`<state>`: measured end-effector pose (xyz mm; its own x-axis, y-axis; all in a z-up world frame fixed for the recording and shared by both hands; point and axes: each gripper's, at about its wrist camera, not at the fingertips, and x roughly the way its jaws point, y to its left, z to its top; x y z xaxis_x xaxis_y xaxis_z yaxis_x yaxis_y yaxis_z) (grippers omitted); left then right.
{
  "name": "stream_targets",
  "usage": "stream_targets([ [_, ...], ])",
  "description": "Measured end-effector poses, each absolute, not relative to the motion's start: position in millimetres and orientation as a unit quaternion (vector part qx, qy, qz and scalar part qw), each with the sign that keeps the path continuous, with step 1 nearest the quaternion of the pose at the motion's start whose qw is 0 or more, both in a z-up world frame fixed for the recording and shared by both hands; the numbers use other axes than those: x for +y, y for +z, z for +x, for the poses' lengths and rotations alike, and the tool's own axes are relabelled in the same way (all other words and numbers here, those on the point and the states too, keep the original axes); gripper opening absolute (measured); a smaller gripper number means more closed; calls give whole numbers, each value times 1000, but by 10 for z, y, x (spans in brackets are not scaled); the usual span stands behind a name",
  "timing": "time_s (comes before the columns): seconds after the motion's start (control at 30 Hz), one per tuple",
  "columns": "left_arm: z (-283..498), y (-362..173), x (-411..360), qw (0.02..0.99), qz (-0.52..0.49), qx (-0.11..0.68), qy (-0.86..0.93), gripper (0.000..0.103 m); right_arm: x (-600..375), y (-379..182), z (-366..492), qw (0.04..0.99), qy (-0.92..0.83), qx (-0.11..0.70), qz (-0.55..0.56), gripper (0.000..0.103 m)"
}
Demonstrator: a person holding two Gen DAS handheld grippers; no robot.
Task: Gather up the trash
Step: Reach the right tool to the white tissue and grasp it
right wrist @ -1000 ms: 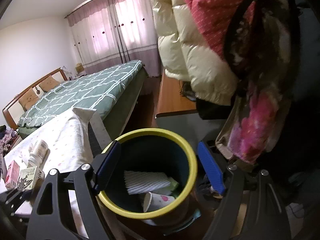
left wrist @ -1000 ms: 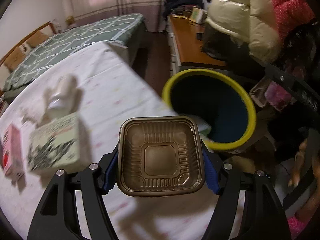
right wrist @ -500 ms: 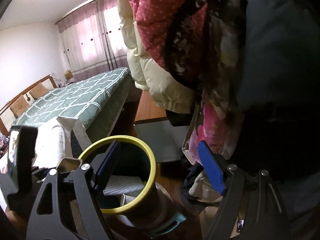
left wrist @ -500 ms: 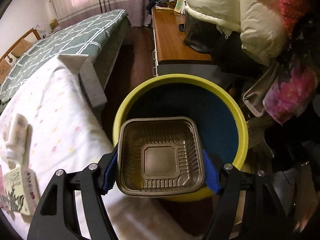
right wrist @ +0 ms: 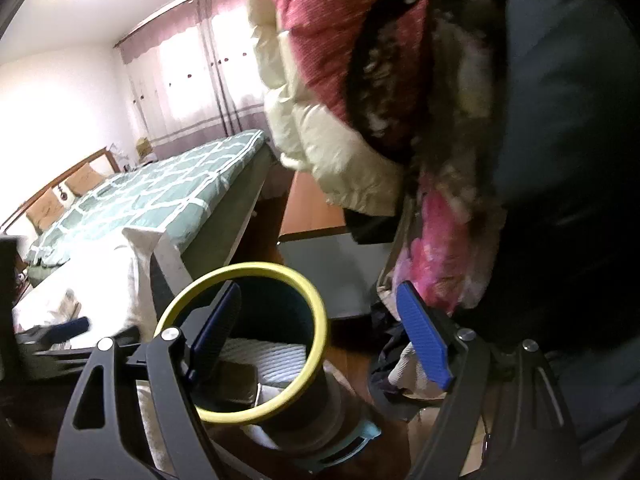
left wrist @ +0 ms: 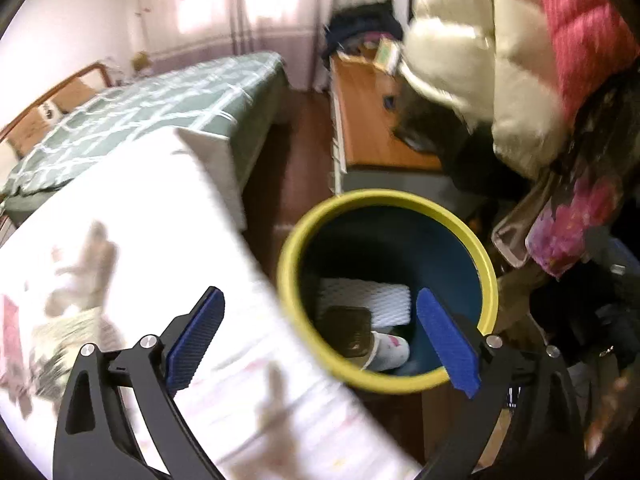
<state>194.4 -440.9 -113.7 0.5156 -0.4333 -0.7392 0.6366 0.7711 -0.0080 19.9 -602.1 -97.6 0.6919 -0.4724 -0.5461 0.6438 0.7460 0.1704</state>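
Observation:
A dark bin with a yellow rim (left wrist: 384, 200) stands on the floor beside the white-clothed table (left wrist: 160, 216). The brown plastic tray (left wrist: 348, 330) lies inside it, on a white foam sheet (left wrist: 364, 300) and a paper cup (left wrist: 388, 354). My left gripper (left wrist: 320, 295) hovers over the bin's near edge. Its jaws are opening wide and nothing is between them. The right gripper (right wrist: 320, 292) stays open and empty above the bin (right wrist: 240, 270), where the tray (right wrist: 236, 380) shows through the rim. Blurred on the table lie a printed box (left wrist: 60, 344), a white bottle (left wrist: 84, 276) and a red box (left wrist: 10, 328).
A bed with a green checked quilt (left wrist: 160, 100) runs behind the table. A wooden desk (left wrist: 368, 120) stands past the bin. Puffy cream and red coats (right wrist: 320, 120) and a pink floral bag (left wrist: 568, 232) hang close on the right, above clutter on the floor.
The left gripper let go of the brown tray, which dropped into the bin, and its jaws spread wide. Its view swung back toward the table. The right gripper drifted right, then held still.

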Motion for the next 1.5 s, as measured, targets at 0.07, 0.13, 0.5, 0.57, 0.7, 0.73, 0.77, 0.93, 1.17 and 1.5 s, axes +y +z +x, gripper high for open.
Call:
stream_targets([
  [0.07,1911,-1036,-4122,874,117,367,-298,97,-5966,-1008,263,904,-302,248,176,76],
  [0.13,1881,-929,-3782,890,101,347,-278,98,-5904,-1036,333,905,-294,255,173,77],
  [0.5,1951,-710,-1892,949,28,288,-125,98,-5212,-1016,952,922,-221,292,126,77],
  [0.57,2029,-746,-1503,955,22,284,-84,98,-5006,-994,1130,927,-197,298,116,77],
  [0.7,2139,-804,-930,958,12,285,-23,98,-4533,-938,1518,935,-148,311,87,77],
  [0.73,2164,-815,-767,959,9,283,-7,98,-4384,-918,1633,937,-133,314,78,77],
  [0.77,2175,-825,-655,960,7,279,6,98,-4264,-898,1732,938,-117,317,73,77],
  [0.93,2220,-884,-135,962,-16,267,61,98,-3664,-814,2226,941,-45,331,46,71],
  [1.17,2308,-979,229,952,-75,287,80,98,-2926,-816,3021,923,44,383,14,70],
  [1.5,2295,-1034,208,949,-83,294,73,98,-2593,-1278,3803,874,32,485,-18,70],
])
